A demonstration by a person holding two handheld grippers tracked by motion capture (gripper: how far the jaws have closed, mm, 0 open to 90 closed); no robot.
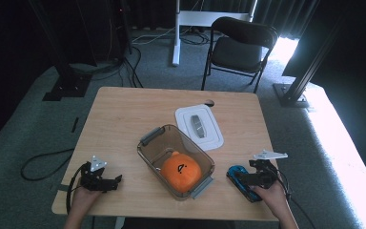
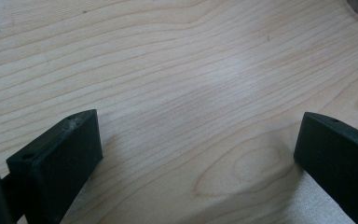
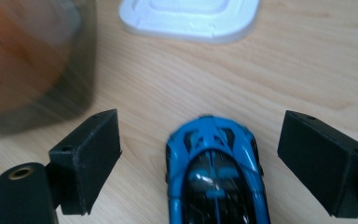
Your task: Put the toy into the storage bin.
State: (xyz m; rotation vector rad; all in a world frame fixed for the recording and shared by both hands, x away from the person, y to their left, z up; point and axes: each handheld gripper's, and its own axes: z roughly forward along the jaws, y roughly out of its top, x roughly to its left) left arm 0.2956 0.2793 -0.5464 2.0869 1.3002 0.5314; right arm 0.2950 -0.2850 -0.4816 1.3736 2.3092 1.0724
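A clear plastic bin (image 1: 148, 143) stands mid-table with an orange plush toy (image 1: 181, 171) inside it. Its white lid (image 1: 199, 126) lies flat just behind it. A blue toy car (image 1: 242, 182) (image 3: 214, 172) rests on the wood near the front right edge. My right gripper (image 1: 253, 180) (image 3: 199, 161) is open, its jaws standing on either side of the car without touching it. My left gripper (image 1: 106, 181) (image 2: 200, 149) is open at the front left, low over bare wood, with nothing between its jaws.
The wooden table (image 1: 124, 109) has free room along its left and back. The bin's wall (image 3: 32, 60) is close to the left of my right gripper. A black chair (image 1: 238, 47) and stand legs are on the floor beyond the table.
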